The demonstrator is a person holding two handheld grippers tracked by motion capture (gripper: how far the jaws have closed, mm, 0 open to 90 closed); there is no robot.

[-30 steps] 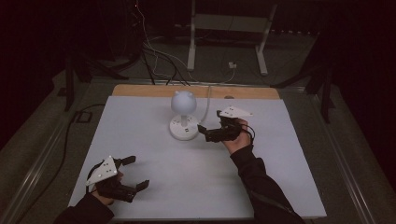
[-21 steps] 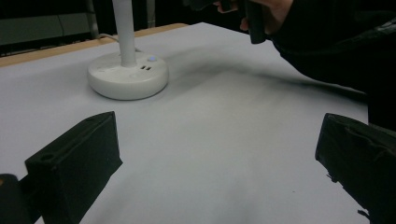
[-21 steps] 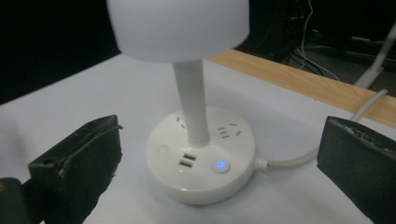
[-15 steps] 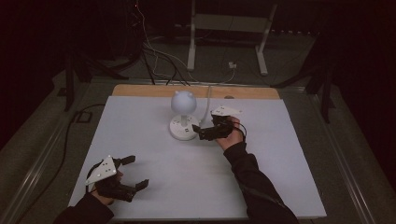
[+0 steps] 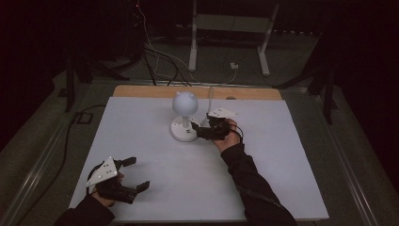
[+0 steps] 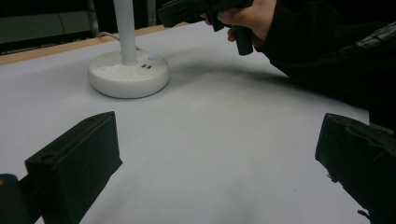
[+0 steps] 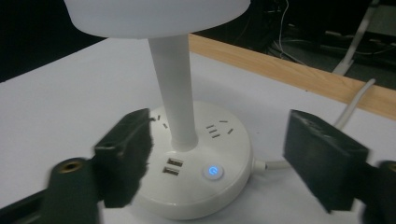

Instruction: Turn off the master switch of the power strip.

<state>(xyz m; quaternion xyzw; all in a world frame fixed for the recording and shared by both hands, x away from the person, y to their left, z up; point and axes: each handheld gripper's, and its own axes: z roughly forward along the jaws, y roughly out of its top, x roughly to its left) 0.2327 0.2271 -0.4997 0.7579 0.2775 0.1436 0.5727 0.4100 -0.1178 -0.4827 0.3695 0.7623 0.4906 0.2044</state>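
Note:
A white table lamp stands at the far middle of the white table, with a round shade (image 5: 184, 102) on a stem over a disc base (image 5: 182, 130). My right gripper (image 5: 196, 130) is open just right of that base, its tips at the rim. In the right gripper view the base (image 7: 233, 186) lies between the spread jaws, showing a blue-lit power button (image 7: 213, 171), two USB ports (image 7: 173, 166) and the stem (image 7: 175, 88). My left gripper (image 5: 135, 173) rests open and holding nothing near the front left corner. Its own view shows the base (image 6: 128, 74) far ahead.
The white table top (image 5: 282, 165) ends in a wooden strip (image 5: 141, 91) along the far side. The lamp's white cord (image 7: 355, 107) runs off the back. On the dark floor beyond are a metal stand (image 5: 230, 28) and loose cables (image 5: 155, 56).
My right gripper has moved left and closed in on the lamp base. The left gripper has stayed where it was.

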